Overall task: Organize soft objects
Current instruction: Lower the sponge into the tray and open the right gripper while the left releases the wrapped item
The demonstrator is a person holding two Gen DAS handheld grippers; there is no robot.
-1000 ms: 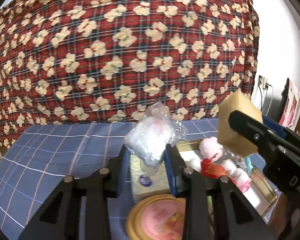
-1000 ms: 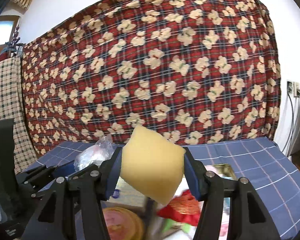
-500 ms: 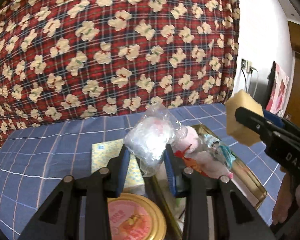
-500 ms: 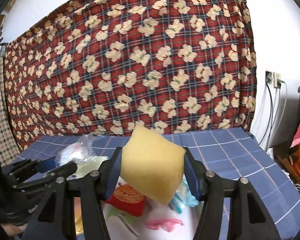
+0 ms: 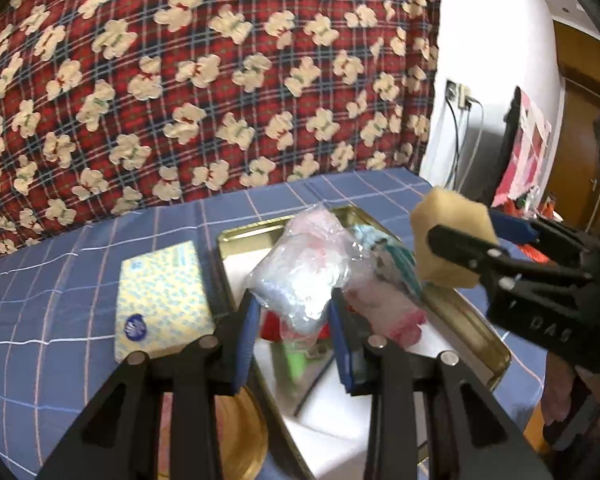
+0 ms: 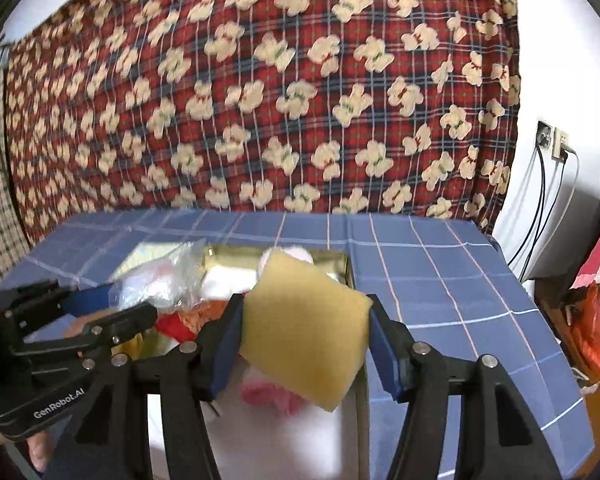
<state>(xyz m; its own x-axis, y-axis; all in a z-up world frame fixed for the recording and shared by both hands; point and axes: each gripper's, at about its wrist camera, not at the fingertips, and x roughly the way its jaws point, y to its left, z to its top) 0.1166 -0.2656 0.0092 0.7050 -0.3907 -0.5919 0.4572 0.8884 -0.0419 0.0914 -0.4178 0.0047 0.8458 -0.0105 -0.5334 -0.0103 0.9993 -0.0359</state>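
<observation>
My left gripper [image 5: 294,338] is shut on a clear plastic bag [image 5: 304,270] with something white and pink inside, held over the gold tin tray [image 5: 466,318]. My right gripper [image 6: 306,354] is shut on a yellow sponge block [image 6: 306,328], also above the tray [image 6: 342,264]. From the left wrist view the sponge [image 5: 446,240] hangs over the tray's right side. The bag [image 6: 160,280] shows at the left in the right wrist view. Inside the tray lie a pink and white plush [image 5: 388,308], a teal item [image 5: 392,256], red pieces and white padding.
A yellow tissue pack [image 5: 160,300] lies left of the tray on the blue checked tablecloth [image 6: 440,280]. A round gold lid [image 5: 240,436] sits near the front. A red bear-print cloth [image 6: 260,100] hangs behind. Cables and a wall socket [image 6: 552,144] are at the right.
Both grippers moved rightward and lower with their loads, so the tray now lies directly under them. The tissue pack has shifted to the left in the left wrist view.
</observation>
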